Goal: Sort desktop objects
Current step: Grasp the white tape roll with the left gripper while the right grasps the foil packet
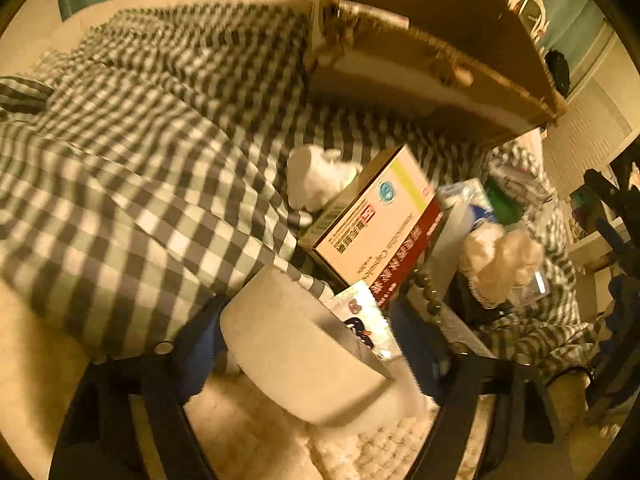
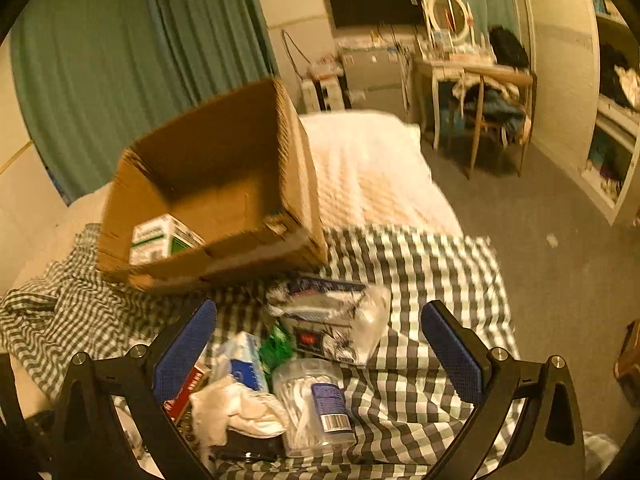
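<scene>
My left gripper (image 1: 308, 344) points down at a white paper roll (image 1: 296, 352). The roll fills the gap between the blue pads (image 1: 198, 344), and both pads lie against its sides. Behind the roll lie a small printed packet (image 1: 360, 320), a pink and red medicine box (image 1: 376, 224) and a string of dark beads (image 1: 424, 292). My right gripper (image 2: 320, 340) is open with nothing between its fingers. It hangs over a clear jar of white picks (image 2: 316, 404), a white cloth (image 2: 236, 404), a tissue pack (image 2: 244, 360) and a plastic bag of small items (image 2: 332, 320).
An open cardboard box (image 2: 212, 184) stands on the checked cloth (image 2: 420, 264) behind the clutter, with a green and white carton (image 2: 160, 240) inside. The box (image 1: 420, 60) rises close behind the medicine box. A white bed cover (image 2: 368, 168), desk and chair (image 2: 480, 96) lie beyond.
</scene>
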